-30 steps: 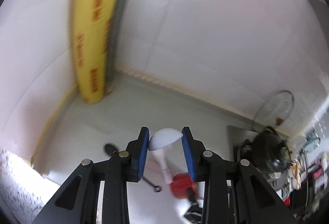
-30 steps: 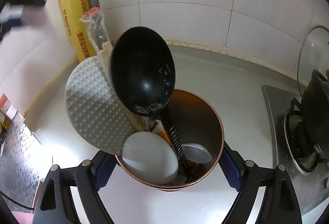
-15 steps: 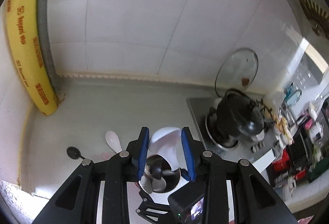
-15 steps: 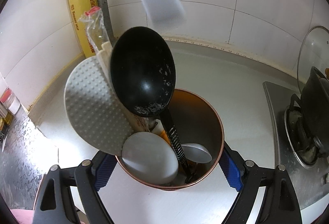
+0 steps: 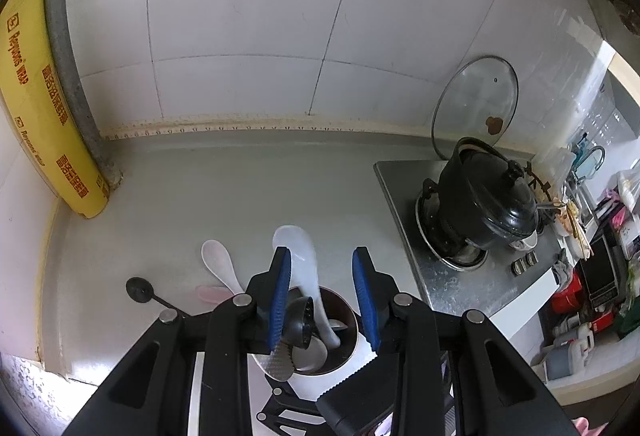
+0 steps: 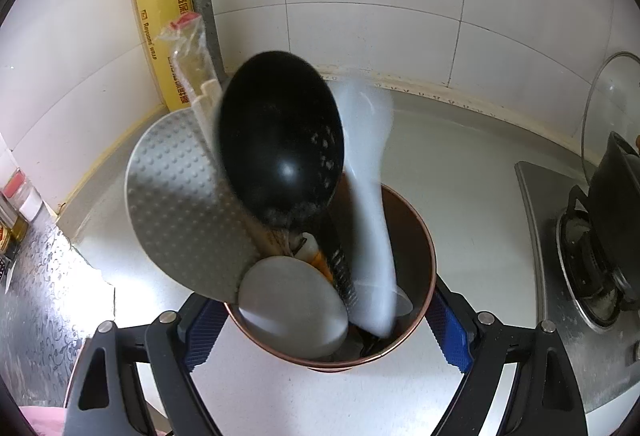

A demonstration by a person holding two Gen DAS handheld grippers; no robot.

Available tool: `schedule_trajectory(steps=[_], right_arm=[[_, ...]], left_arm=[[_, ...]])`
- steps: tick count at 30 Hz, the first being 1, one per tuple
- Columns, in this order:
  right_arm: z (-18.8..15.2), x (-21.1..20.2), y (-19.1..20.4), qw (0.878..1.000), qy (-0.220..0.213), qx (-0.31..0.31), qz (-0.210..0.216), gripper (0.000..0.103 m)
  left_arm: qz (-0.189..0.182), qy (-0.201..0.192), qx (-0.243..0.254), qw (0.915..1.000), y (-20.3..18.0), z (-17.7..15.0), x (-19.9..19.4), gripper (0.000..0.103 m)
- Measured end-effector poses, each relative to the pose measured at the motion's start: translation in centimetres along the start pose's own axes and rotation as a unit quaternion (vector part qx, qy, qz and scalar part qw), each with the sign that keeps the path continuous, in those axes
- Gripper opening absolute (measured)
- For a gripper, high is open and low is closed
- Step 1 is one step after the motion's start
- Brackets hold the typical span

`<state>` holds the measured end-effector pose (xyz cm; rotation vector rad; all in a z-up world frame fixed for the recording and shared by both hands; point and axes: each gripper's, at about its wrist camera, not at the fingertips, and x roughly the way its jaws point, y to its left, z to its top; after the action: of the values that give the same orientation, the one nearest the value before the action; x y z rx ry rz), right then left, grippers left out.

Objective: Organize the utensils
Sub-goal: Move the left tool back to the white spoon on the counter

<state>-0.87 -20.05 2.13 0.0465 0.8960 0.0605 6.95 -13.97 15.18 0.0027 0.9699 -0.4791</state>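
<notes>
My right gripper is shut on a copper utensil holder, one blue pad on each side of it. In the holder stand a black ladle, a grey dotted paddle and a white round scoop. A white rice spoon stands blurred in it, handle down. My left gripper hovers open right above the holder. The rice spoon leans by its left pad, clear of the right one. On the counter left of the holder lie a white spoon, a pink spoon and a small black ladle.
A yellow wrap box leans in the back left corner. To the right is a steel stove with a black pot, and a glass lid leans on the tiled wall. Cluttered shelves lie beyond the stove.
My left gripper swung right from the counter corner to above the holder. The white rice spoon left its pads and now stands in the holder. The right gripper kept still.
</notes>
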Motion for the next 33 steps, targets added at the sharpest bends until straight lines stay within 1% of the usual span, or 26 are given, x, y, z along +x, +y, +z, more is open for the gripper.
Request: schedule_trajectory(steps=[4,8,13,16,19,22,26,28,30,33], right_arm=[[-0.1,-0.1,-0.1,1.000,-0.002,-0.002,0.002,0.090],[-0.1,0.0,-0.2,1.000,-0.002,-0.002,0.003,0.090],[-0.2,0.0,-0.1,1.000,-0.003,-0.002,0.003,0.090],[-0.3,0.0,-0.1,1.000,-0.004,-0.002,0.003,0.090],[-0.4,-0.1,-0.4,1.000,-0.005,0.001,0.002,0.090],[-0.6,-0.3,-0.9,1.000,-0.005,0.010,-0.009,0.090],[-0.9,-0.5,-2.4,0.999,-0.007,0.027,-0.026,0.090],[-1.0,-0.6,-3.5,0.999,-0.007,0.038,-0.036,0.090],[-1.2,-0.7,-4.7,0.998,-0.008,0.049,-0.049,0.090],[-1.4,-1.0,-6.4,0.996,-0.010,0.067,-0.066,0.090]], left_arm=[[-0.001,0.000,-0.010,1.0000,0.6,0.1,-0.2,0.033],[0.005,-0.010,-0.029,0.9995,1.9,0.2,-0.9,0.033],[0.015,-0.019,-0.060,0.9979,4.3,0.5,-1.6,0.033],[0.024,-0.013,-0.081,0.9963,6.2,0.6,-1.4,0.033],[0.029,0.007,-0.097,0.9948,7.9,0.6,-0.5,0.033],[0.040,0.034,-0.102,0.9934,9.2,0.6,1.0,0.033],[0.050,0.065,-0.085,0.9930,9.4,1.1,3.1,0.033],[0.056,0.080,-0.066,0.9930,8.9,1.7,4.6,0.034],[0.044,0.094,-0.049,0.9934,8.2,2.4,6.4,0.034],[0.023,0.128,-0.048,0.9904,7.5,3.0,9.7,0.035]])
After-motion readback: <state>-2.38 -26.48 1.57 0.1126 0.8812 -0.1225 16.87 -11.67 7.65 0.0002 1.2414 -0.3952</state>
